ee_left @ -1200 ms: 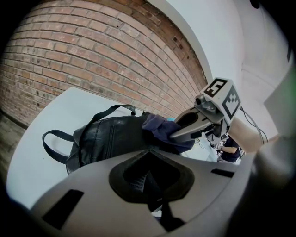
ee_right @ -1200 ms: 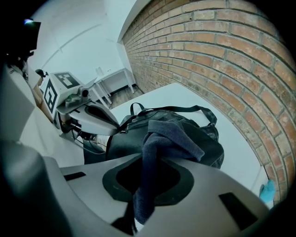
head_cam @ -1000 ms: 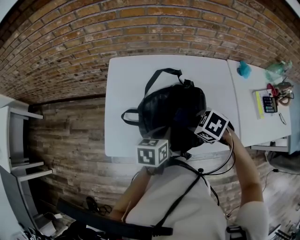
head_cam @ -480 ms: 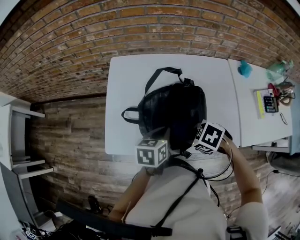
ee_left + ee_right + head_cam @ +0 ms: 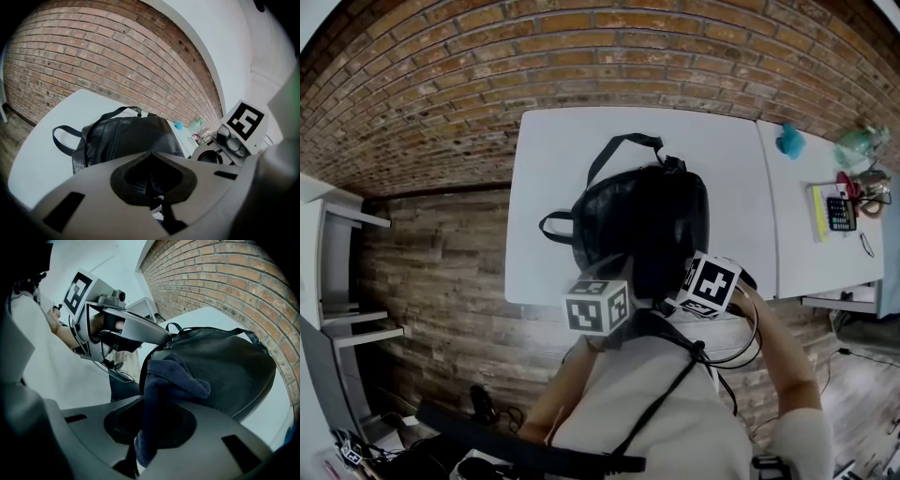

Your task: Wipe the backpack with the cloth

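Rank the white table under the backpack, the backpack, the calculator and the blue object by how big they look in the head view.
1. white table
2. backpack
3. calculator and blue object: both tiny, too alike to rank.

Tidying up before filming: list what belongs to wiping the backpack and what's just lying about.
In use:
- backpack
- cloth, gripped in the right tool
- white table under the backpack

Lying about:
- calculator and teal thing on the side table
- shelf on the floor
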`<move>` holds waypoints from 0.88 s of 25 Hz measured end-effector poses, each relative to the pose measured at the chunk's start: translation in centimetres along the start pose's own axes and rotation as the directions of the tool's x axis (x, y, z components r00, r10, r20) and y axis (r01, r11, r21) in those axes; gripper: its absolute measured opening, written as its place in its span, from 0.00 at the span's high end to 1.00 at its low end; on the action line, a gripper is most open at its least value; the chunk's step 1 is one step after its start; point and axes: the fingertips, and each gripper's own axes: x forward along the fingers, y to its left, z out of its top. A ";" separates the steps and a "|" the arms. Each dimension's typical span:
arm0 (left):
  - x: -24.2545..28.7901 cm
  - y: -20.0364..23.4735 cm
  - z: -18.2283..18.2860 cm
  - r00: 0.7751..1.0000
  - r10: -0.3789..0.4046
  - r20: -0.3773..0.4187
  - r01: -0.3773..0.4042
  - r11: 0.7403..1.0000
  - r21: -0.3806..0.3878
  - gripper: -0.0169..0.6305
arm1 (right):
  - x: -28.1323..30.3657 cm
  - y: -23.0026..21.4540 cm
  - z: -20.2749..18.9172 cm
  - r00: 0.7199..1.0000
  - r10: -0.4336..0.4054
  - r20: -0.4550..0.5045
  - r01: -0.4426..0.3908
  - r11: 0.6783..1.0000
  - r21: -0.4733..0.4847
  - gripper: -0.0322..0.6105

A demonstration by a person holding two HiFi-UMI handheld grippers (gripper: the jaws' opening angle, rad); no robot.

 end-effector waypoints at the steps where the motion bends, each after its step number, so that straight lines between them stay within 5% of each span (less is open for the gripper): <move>1: -0.1 0.1 0.1 1.000 0.006 0.007 -0.006 1.000 -0.007 0.97 | 0.0 0.0 0.0 1.000 0.000 0.005 0.000 1.000 -0.002 0.88; 12: -2.2 3.5 0.9 0.998 0.032 0.058 -0.027 0.996 -0.081 0.97 | -3.3 -0.1 2.3 0.995 -0.002 0.101 0.006 0.999 -0.035 0.88; 18: -3.4 5.8 2.2 0.999 -0.038 0.012 0.039 0.998 -0.041 0.97 | -7.0 -6.9 7.9 0.967 -0.211 0.141 0.212 0.977 0.009 0.88; 22: -4.5 7.3 3.1 0.997 -0.082 -0.011 0.082 0.996 -0.019 0.97 | -7.3 -11.0 11.6 0.957 -0.257 0.131 0.254 0.966 0.046 0.88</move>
